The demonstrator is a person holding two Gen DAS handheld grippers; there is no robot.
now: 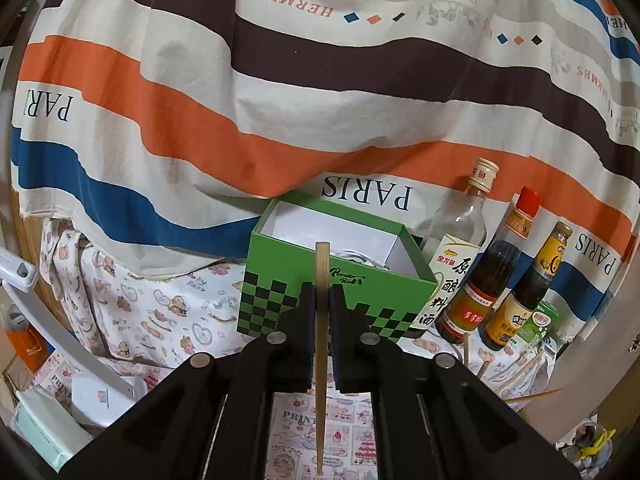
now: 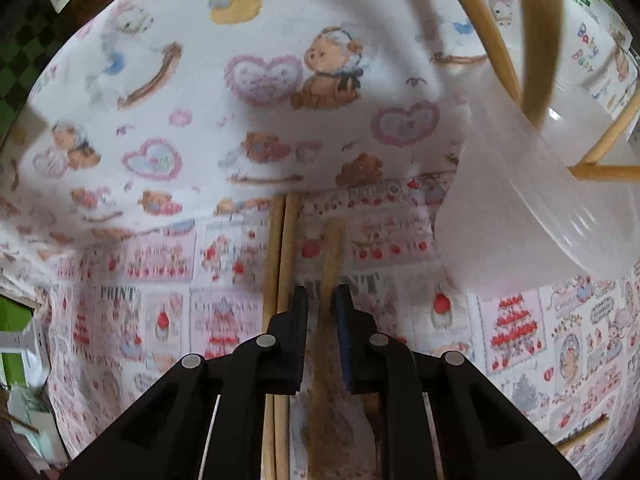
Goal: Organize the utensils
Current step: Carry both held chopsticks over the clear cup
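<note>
My left tongs (image 1: 322, 292) were clenched on a single pale wooden chopstick (image 1: 321, 344), held upright, its square end rising just in front of the green cardboard box with the black checker pattern (image 1: 320, 280). My right tongs (image 2: 322, 296) hovered low over the cloth-covered surface (image 2: 160, 240), fingers slightly parted around a blurred wooden chopstick (image 2: 330, 264); I could not tell whether they gripped it. Just beside lay a pair of wooden chopsticks (image 2: 280, 248), side by side, and a translucent white plastic cup (image 2: 540, 208) tilted at the right.

I judged the job barely begun: one chopstick was lifted, while several loose chopsticks (image 1: 520, 372) lay scattered on the cloth near the bottles. What lay inside the open box was unclear.

The cloth under me read "PRINT". The box bore a script logo, seemingly "Panda Rob's". Beside it stood a clear glass bottle with a Chinese label (image 1: 460, 240) and two dark sauce bottles (image 1: 504, 280). Behind hung the striped drape (image 1: 280, 100) marked "HERMES" and "PARIS", upside down.
</note>
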